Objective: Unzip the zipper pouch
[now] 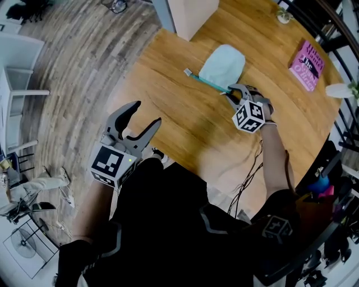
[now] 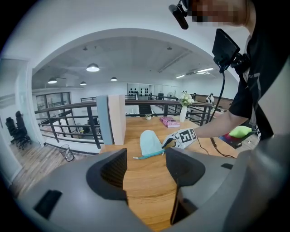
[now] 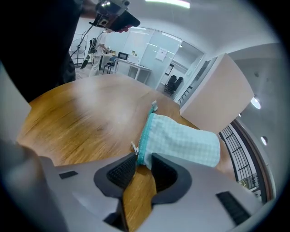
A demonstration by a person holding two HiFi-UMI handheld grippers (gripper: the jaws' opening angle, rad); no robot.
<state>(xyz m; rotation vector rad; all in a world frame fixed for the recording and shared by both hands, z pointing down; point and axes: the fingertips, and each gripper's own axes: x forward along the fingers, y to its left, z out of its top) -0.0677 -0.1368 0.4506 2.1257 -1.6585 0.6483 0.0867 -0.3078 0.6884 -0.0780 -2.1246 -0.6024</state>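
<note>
A pale mint pouch (image 1: pixel 223 66) with a teal zipper (image 1: pixel 207 83) lies flat on the round wooden table (image 1: pixel 168 84). In the right gripper view the pouch (image 3: pixel 181 140) runs away from the jaws, and its small white zipper pull (image 3: pixel 132 147) sits by the left fingertip. My right gripper (image 3: pixel 144 156) has the near end of the zipper between its fingertips. The jaws stand narrowly apart and the fabric looks unbunched. My left gripper (image 1: pixel 147 112) hangs open and empty off the table's near edge, far from the pouch (image 2: pixel 149 142).
A pink book (image 1: pixel 307 64) lies at the far right of the table. A tall white panel (image 1: pixel 190 14) stands at the back edge beyond the pouch. A vase of flowers (image 2: pixel 183 111) stands by the railing. A black cable (image 1: pixel 252 168) trails from my right arm.
</note>
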